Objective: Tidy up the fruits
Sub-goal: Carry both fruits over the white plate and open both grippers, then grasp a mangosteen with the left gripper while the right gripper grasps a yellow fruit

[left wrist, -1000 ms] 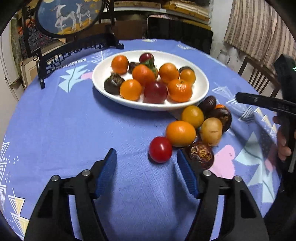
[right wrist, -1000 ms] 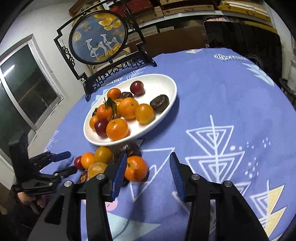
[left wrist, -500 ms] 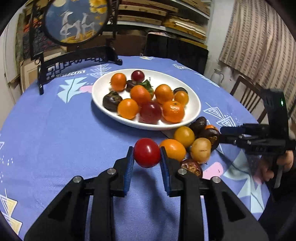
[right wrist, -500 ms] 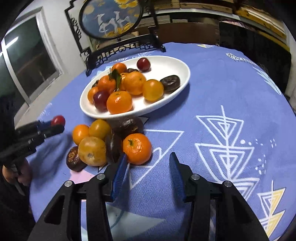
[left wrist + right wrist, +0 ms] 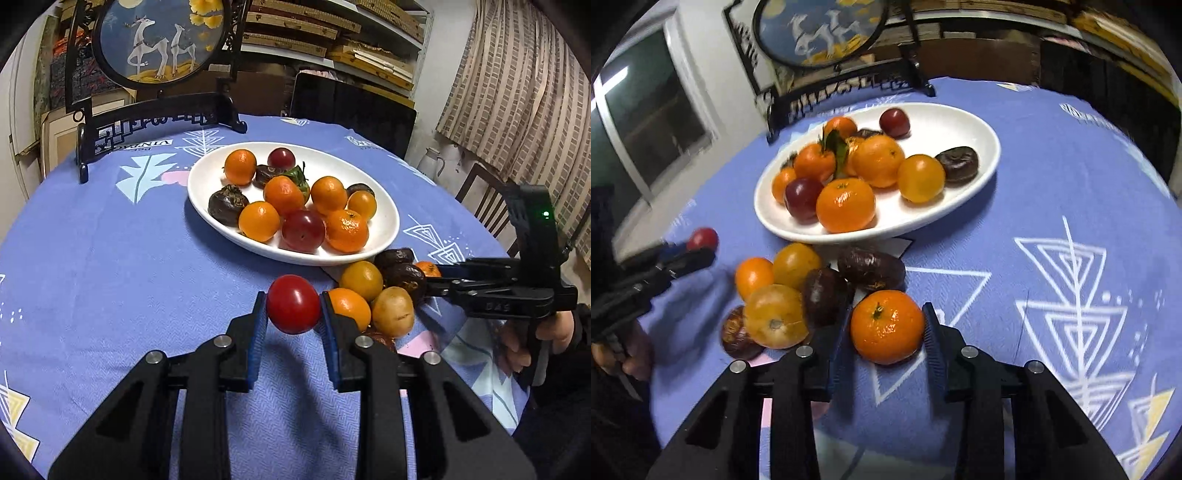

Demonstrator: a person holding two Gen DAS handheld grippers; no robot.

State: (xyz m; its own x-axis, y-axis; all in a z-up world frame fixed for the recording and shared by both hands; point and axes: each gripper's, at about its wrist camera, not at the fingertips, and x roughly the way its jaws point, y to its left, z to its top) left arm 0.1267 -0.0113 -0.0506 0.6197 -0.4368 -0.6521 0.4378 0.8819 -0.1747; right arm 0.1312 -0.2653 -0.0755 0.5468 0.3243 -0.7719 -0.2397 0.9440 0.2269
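Between blue fingers (image 5: 258, 332), glossy round tomato (image 5: 293, 303)

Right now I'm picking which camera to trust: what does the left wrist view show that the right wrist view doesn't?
Left wrist view only: striped curtain, wooden chair, the left tool shut on the red tomato close up.

Right wrist view only: window, the mandarin between the right tool's closing pads.

Both: white plate of fruit, loose fruit pile, deer screen, blue tablecloth.
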